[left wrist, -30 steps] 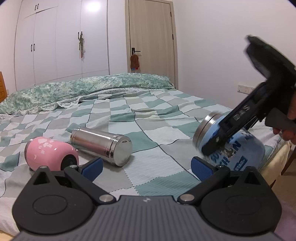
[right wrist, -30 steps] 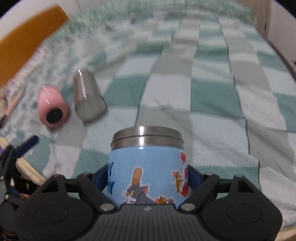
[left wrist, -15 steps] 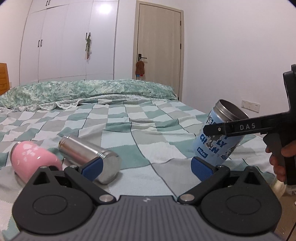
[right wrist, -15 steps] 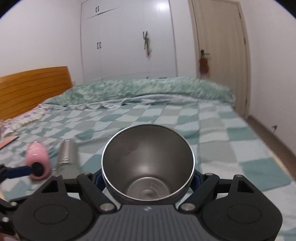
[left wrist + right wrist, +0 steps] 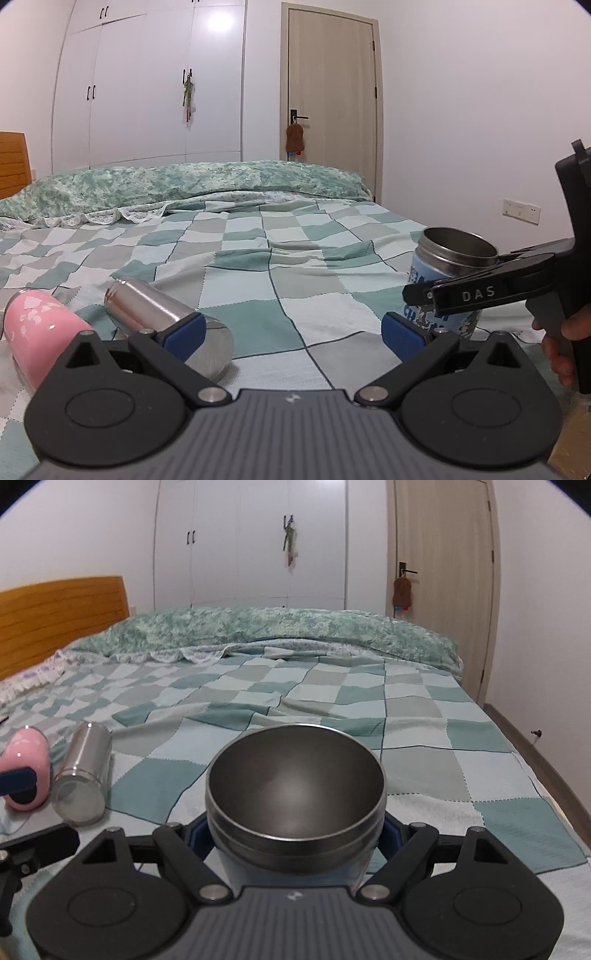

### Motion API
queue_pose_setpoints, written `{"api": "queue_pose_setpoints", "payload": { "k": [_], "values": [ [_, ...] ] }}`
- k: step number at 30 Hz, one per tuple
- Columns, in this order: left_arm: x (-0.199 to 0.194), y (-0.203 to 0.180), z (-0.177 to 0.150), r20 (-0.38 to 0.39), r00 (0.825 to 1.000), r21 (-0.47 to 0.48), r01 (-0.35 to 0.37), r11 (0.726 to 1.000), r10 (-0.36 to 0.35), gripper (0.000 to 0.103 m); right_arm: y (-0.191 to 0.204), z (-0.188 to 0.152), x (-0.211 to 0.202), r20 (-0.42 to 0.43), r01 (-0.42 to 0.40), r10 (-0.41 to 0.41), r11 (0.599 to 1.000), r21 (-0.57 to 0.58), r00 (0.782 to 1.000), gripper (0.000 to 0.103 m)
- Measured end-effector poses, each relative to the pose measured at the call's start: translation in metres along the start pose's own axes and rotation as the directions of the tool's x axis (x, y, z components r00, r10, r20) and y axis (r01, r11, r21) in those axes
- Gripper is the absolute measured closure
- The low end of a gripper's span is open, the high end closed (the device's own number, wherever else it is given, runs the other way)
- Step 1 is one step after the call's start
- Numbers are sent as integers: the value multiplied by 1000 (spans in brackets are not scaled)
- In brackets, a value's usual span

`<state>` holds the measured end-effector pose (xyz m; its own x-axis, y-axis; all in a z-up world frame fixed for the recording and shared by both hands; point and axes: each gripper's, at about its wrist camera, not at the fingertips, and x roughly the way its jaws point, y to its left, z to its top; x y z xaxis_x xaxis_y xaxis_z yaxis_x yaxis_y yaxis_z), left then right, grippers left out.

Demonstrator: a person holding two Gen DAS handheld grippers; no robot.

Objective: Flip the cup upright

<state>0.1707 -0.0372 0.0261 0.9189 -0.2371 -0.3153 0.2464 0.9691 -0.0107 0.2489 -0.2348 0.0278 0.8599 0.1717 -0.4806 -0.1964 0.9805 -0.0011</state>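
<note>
The blue cartoon-print steel cup [image 5: 443, 280] stands upright, mouth up, at the bed's right edge. My right gripper [image 5: 417, 297] is shut on its body from the right. In the right wrist view the cup's open steel mouth [image 5: 295, 786] fills the space between the fingers of that gripper [image 5: 295, 834]. My left gripper [image 5: 291, 330] is open and empty, low over the bed's front, left of the blue cup. A pink cup [image 5: 40, 332] and a steel flask [image 5: 159, 317] lie on their sides at the left.
The bed has a green checked blanket [image 5: 280, 258] and a folded green quilt [image 5: 184, 184] at the far end. The pink cup [image 5: 26, 771] and the flask [image 5: 83, 771] lie left of the right gripper. A wooden headboard [image 5: 59, 616], wardrobe and door stand behind.
The right gripper has turned the blue cup from lying tilted to upright and lowered it onto the bed's right edge. The left gripper has stayed open and tilted up slightly.
</note>
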Motion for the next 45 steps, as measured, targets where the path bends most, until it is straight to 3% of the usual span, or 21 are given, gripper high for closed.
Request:
{"api": "queue_pose_setpoints", "payload": {
  "k": [5, 7, 8, 17, 23, 32, 37, 45],
  "values": [
    [-10, 1, 3, 12, 1000, 0, -21, 1000, 21, 0, -4, -4, -12, 12, -14, 13, 999, 43, 1000, 18],
    [-20, 2, 5, 22, 999, -4, -30, 1000, 30, 0, -3, -7, -25, 44, -18, 15, 998, 62, 999, 2],
    [-26, 2, 5, 30, 999, -6, -33, 999, 34, 0, 0, -9, -35, 69, -18, 14, 998, 59, 998, 0],
    [-92, 6, 0, 101, 994, -27, -38, 999, 40, 0, 40, -40, -123, 257, -10, 5, 1000, 17, 966, 0],
    [-133, 6, -28, 131, 990, -52, -38, 998, 44, 0, 64, -80, -165, 308, 13, -5, 1000, -26, 951, 0],
    [-157, 0, -78, 177, 976, -29, -126, 992, 129, 0, 77, -139, -180, 350, 49, -30, 998, -46, 936, 0],
    [-162, -1, -82, 213, 968, -29, -131, 991, 134, 0, 73, -143, -188, 390, 57, -41, 998, -28, 920, 0],
    [-158, -1, -83, 206, 969, -29, -133, 991, 136, 0, 68, -142, -186, 393, 58, -50, 998, -9, 918, 0]
  ]
}}
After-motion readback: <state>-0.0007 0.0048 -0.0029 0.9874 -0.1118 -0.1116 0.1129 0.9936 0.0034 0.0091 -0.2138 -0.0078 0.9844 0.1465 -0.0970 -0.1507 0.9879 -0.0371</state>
